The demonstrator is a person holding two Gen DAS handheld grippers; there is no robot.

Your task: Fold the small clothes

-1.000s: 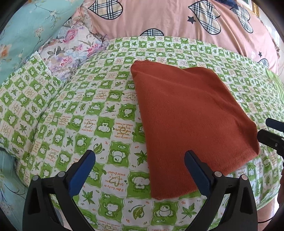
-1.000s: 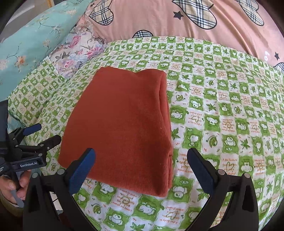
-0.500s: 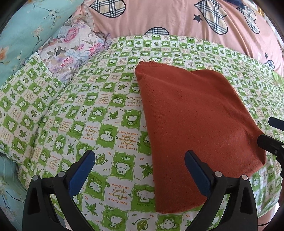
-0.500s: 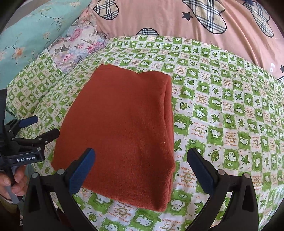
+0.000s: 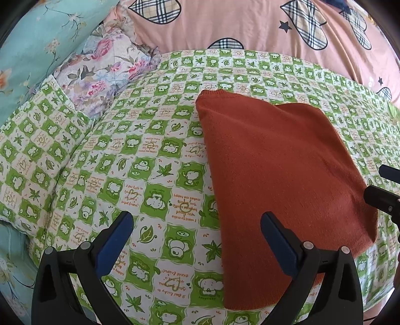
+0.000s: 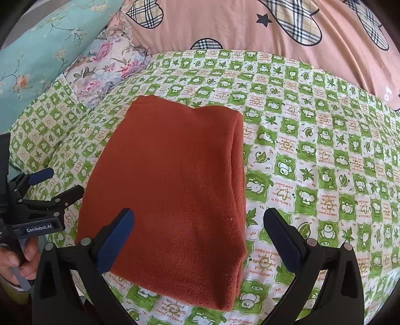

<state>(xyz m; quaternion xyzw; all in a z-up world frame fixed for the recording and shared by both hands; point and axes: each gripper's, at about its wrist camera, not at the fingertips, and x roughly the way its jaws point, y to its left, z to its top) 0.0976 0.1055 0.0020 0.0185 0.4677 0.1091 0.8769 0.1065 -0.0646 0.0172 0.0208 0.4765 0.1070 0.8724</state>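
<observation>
While both grippers hang above the near edge of the bed, the folded rust-orange garment (image 6: 172, 197) lies flat on the green-and-white checked bedspread (image 6: 312, 140), toward the near middle of it. In the right wrist view the garment is a thick rectangle with its stacked fold edges along the right side and its near right corner close to the bedspread's near edge. The right gripper (image 6: 198, 235) has its blue-padded fingers (image 6: 115, 237) spread wide, holding nothing; the left finger sits over the garment's near left part, the right finger over bare bedspread to the garment's right. Whether they touch the cloth cannot be told.

In the left wrist view the same garment (image 5: 280, 180) fills the right half, and the left gripper (image 5: 197, 240) likewise has its fingers (image 5: 280, 242) wide apart and empty, one over the bedspread (image 5: 140, 155), the other over the garment's near left part. The right gripper (image 5: 385, 190) shows at the far right edge there, just beside the garment's right corner. From the right wrist view the left gripper (image 6: 57, 183) appears at the left, near the garment's left edge, with the person's hand (image 6: 17, 260) on its handle.

Beyond the bedspread lie a floral pillow (image 6: 112, 57), a teal flowered pillow (image 6: 42, 42) at the far left, and a pink quilt (image 6: 237, 22) with plaid hearts across the far side.
</observation>
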